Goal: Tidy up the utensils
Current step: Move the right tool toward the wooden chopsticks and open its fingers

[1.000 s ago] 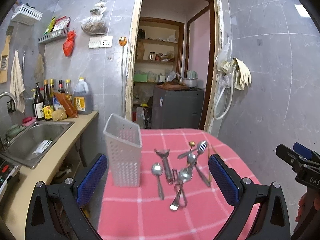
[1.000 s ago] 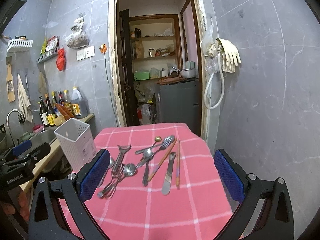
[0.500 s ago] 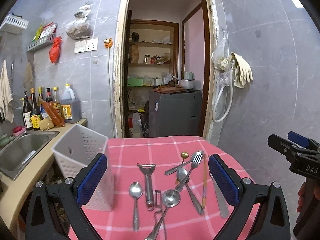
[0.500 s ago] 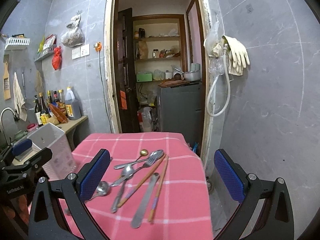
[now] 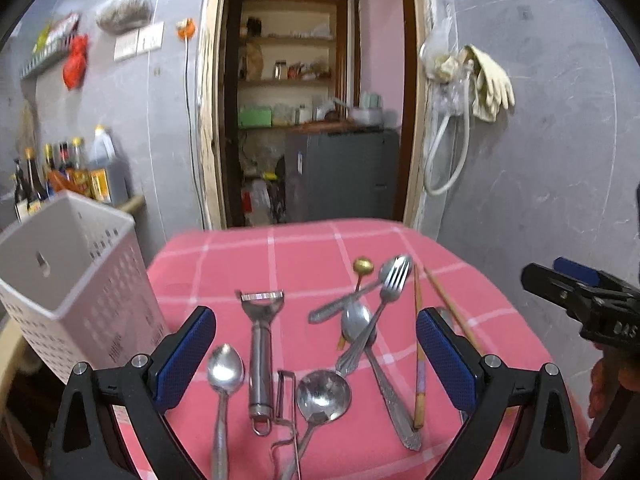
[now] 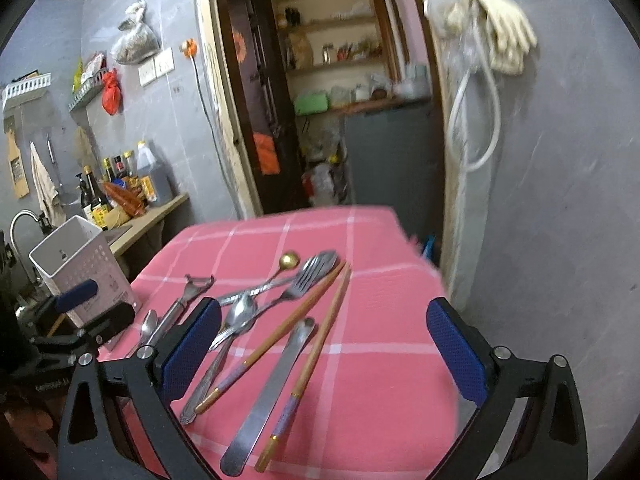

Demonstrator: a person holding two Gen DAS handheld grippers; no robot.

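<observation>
Several metal utensils lie on a pink checked tablecloth (image 5: 304, 256): a peeler (image 5: 260, 344), a spoon (image 5: 224, 376), a ladle (image 5: 322, 394), a fork (image 5: 386, 292), a gold-bowled spoon (image 5: 362, 267) and wooden chopsticks (image 6: 320, 312) beside a flat metal knife (image 6: 276, 384). A white perforated holder (image 5: 72, 280) stands at the table's left edge. My left gripper (image 5: 314, 358) is open above the peeler and ladle. My right gripper (image 6: 324, 352) is open above the chopsticks and knife. Both are empty.
A counter with sauce bottles (image 6: 120, 192) and a sink tap (image 6: 22, 220) lies left of the table. An open doorway (image 5: 312, 120) with shelves and a grey cabinet is behind. Rubber gloves (image 5: 486, 80) hang on the right wall.
Both grippers have moved forward and lower toward the utensils, which now look larger. The left view has swung right, leaving the holder at its left edge. Both stay open.
</observation>
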